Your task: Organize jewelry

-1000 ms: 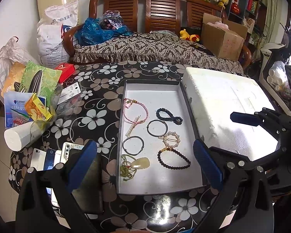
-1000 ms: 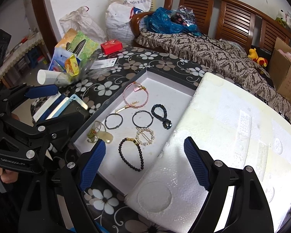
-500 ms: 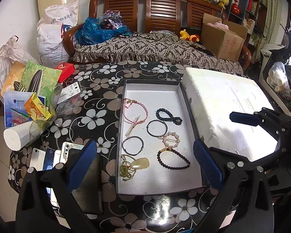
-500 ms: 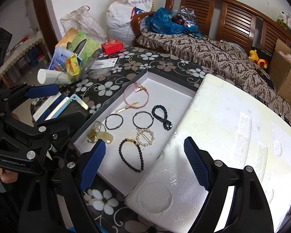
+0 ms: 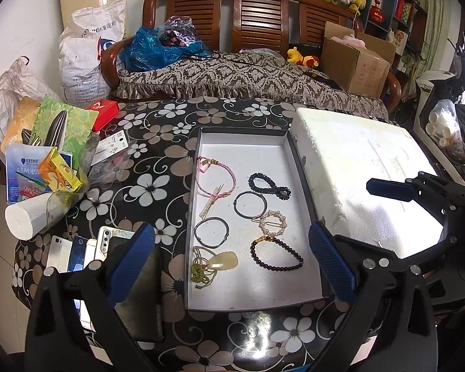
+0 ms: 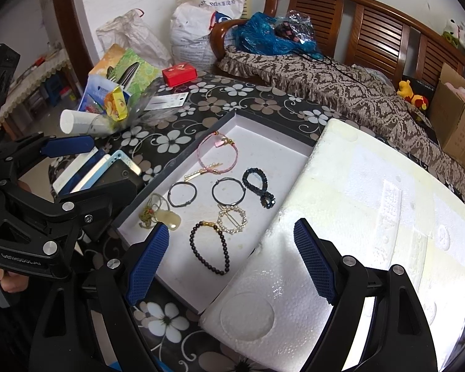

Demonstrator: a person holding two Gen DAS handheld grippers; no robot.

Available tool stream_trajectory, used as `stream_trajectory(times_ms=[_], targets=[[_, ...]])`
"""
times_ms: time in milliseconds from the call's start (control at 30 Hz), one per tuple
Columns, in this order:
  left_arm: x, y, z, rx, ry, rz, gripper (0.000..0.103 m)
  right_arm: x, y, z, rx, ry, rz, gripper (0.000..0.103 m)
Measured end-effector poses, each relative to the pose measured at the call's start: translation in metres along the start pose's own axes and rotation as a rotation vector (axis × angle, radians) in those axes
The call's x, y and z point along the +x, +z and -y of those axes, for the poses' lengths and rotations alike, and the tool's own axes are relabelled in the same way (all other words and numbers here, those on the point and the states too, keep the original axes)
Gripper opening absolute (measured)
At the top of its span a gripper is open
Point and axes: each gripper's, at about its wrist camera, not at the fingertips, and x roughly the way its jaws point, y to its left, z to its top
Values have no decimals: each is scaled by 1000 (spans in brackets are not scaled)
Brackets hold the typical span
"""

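Note:
A shallow white-lined box (image 5: 257, 294) (image 6: 272, 152) lies on the floral table and holds several jewelry pieces: a pink cord bracelet (image 5: 216, 175) (image 6: 218, 155), a dark bead bracelet (image 5: 276, 255) (image 6: 209, 248), a pearl ring clip (image 5: 273, 223) (image 6: 232, 219), two dark hair ties (image 5: 250, 204) (image 5: 210, 232), a black beaded loop (image 5: 269, 184) (image 6: 259, 184) and a jade pendant on green cord (image 5: 214, 262) (image 6: 161, 214). My left gripper (image 5: 232, 266) is open and empty above the box's near end. My right gripper (image 6: 229, 266) is open and empty over the box's right edge.
A white foam slab (image 5: 365, 167) (image 6: 372, 217) lies right of the box. Several phones (image 5: 86, 248) (image 6: 99, 167), a tissue roll (image 5: 31, 217), snack packets (image 5: 55, 142) and a red box (image 5: 104, 110) crowd the table's left. A wooden sofa (image 5: 248, 71) stands behind.
Both grippers stay open and nearly still; the views shift only slightly.

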Motion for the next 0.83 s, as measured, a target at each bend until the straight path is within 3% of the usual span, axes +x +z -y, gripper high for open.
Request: stream_trajectory(times_ms=[833], targets=[[0,2,1,-13,-3,-4,98,0,0,-1,-3,-5,0,85]])
